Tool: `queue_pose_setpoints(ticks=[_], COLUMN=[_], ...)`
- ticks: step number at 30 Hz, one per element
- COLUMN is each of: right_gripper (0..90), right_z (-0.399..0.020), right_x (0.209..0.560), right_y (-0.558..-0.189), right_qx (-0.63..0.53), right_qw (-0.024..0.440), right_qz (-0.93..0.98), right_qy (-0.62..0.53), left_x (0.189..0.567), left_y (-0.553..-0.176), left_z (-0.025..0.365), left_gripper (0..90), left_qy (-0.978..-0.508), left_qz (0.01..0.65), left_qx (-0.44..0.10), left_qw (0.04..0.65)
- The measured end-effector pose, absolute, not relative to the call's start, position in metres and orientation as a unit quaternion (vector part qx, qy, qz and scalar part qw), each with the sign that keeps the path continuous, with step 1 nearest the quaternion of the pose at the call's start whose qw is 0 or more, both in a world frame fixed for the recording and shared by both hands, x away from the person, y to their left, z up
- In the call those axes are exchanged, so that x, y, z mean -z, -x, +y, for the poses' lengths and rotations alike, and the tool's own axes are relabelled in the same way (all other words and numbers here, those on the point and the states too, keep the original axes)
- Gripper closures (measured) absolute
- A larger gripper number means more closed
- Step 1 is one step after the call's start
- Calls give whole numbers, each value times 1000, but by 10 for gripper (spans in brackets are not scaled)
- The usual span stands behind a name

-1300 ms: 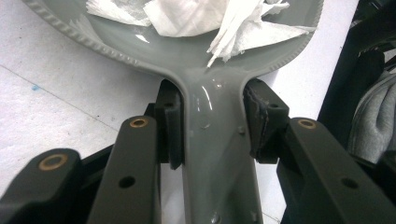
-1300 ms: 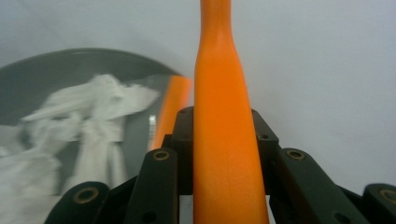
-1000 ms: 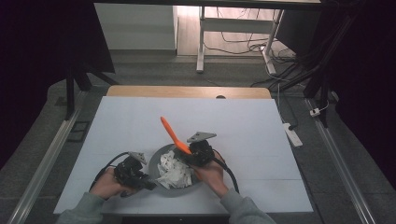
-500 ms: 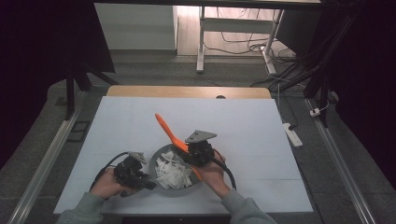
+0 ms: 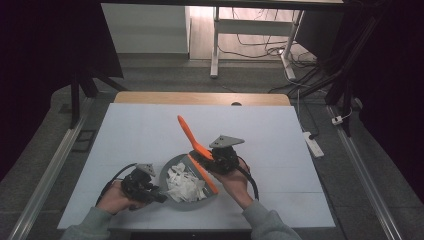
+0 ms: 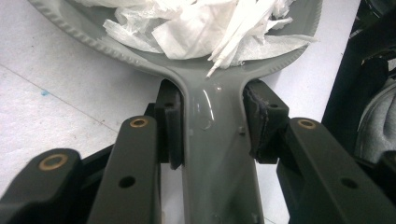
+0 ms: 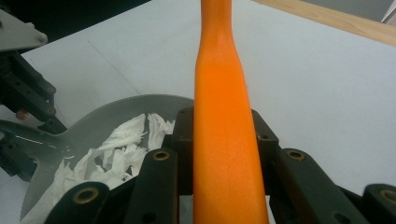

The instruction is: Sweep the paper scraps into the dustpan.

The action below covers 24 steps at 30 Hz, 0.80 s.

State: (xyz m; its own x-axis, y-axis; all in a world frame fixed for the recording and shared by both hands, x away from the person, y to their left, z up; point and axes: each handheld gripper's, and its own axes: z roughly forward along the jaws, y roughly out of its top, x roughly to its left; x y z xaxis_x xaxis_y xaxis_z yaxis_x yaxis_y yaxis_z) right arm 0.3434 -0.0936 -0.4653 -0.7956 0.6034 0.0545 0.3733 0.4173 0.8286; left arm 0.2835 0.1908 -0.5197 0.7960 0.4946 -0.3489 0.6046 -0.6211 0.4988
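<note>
A grey dustpan [image 5: 176,164] holding several torn white paper scraps [image 5: 182,184] lies on the white table near its front edge. My left gripper [image 5: 150,189] is shut on the pan's flat handle [image 6: 215,163], with the pads pressing both of its sides; the scraps [image 6: 205,28] lie just ahead of it. My right gripper [image 5: 216,159] is shut on a long orange tool [image 5: 189,134], which slants up and away to the left while its lower end reaches over the pan. In the right gripper view the orange shaft [image 7: 219,84] runs straight out between the jaws, above the pan [image 7: 116,109].
The white table top [image 5: 150,130] stretches away beyond the pan to a wooden strip [image 5: 200,98] at the far edge. A white power strip [image 5: 313,144] lies on the floor to the right. Metal rails run along both sides of the table.
My right gripper has lifted a little and shifted to the right with the orange tool, whose far tip now points higher. The left gripper and the pan have stayed put.
</note>
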Motion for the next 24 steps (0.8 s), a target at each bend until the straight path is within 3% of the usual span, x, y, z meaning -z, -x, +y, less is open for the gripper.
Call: queue_pose_setpoints(ticks=[24], right_gripper=[705], right_z=[-130], right_x=[452], right_y=[-347], right_qx=[-480], right_qw=[129], right_qz=[813], right_qy=[-303], left_x=[507], left_y=[-277], left_z=[203], left_gripper=[616], left_qy=[-873], left_qz=[345], left_qx=[33], left_qw=[344])
